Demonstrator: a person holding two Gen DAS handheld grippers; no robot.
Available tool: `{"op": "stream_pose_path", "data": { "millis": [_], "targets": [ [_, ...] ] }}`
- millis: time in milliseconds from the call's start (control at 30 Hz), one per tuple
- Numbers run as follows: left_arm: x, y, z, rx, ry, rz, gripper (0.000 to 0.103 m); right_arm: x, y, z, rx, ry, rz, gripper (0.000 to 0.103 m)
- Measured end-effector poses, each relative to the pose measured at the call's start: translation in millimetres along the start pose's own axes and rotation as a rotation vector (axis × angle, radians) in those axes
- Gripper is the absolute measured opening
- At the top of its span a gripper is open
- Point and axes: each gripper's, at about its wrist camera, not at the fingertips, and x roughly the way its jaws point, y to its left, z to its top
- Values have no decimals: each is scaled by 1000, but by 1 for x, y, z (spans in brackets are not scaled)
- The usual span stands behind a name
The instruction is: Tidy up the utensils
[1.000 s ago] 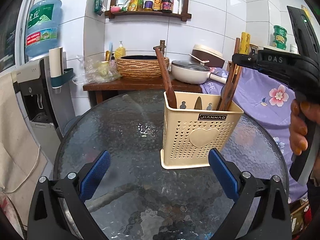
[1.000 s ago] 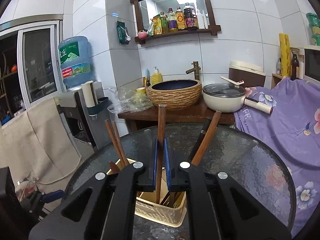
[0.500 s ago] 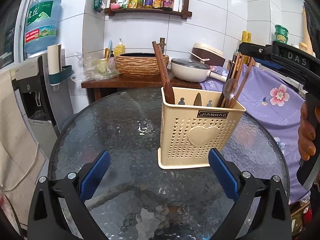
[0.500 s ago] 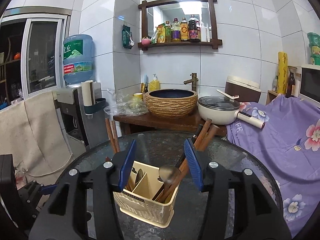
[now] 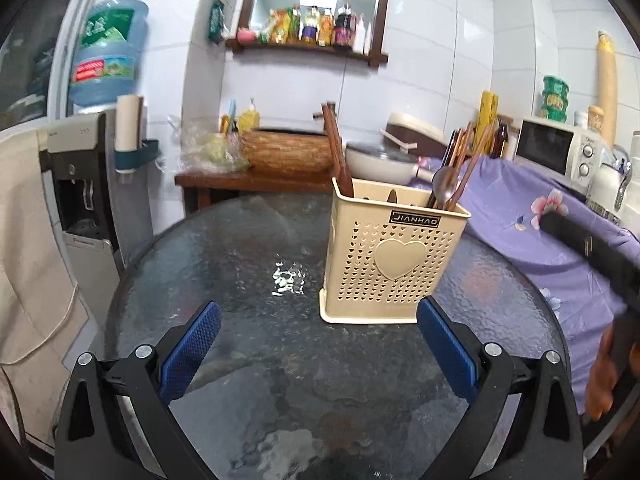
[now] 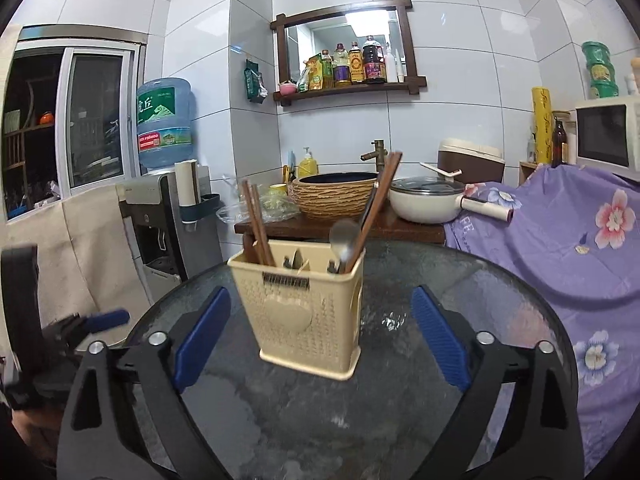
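A cream perforated utensil holder [image 5: 392, 264] stands upright on the round dark glass table [image 5: 256, 264]. It also shows in the right wrist view [image 6: 304, 312]. Wooden chopsticks [image 5: 338, 148] lean in its left compartment. A metal spoon [image 5: 443, 184] and more brown chopsticks [image 6: 378, 208] stand in its right compartment. My left gripper [image 5: 320, 344] is open and empty, low over the table in front of the holder. My right gripper [image 6: 320, 340] is open and empty, with the holder in front of it between the fingers' lines.
A wooden side table [image 6: 340, 228] behind the glass table holds a woven basin [image 6: 336, 196] and a white pan [image 6: 424, 200]. A purple flowered cloth [image 6: 560, 240] covers furniture at the right. A water dispenser [image 6: 160, 216] stands at the left.
My right gripper let go of the wooden chopstick it held, which now stands in the holder. It opened wide and drew back and down. The left gripper stayed open.
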Motion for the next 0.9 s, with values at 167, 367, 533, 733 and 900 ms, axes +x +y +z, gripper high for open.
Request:
{"op": "stream_pose_path", "data": {
  "millis": [167, 367, 533, 733, 900],
  "targets": [
    [-38, 1, -23, 5, -95, 11, 96, -36, 11, -46, -8, -11, -5, 96],
    [-77, 0, -51, 23, -178, 67, 96, -80, 26, -91, -9, -27, -32, 97],
    [-105, -5, -73, 80, -165, 72, 96, -115, 36, -116, -31, -34, -57, 97],
    [-136, -2, -84, 66, -192, 64, 96, -155, 39, -131, -1, -51, -58, 97],
    [-155, 2, -90, 30, -224, 46, 97, -181, 43, -135, -14, -95, -65, 97]
  ]
}}
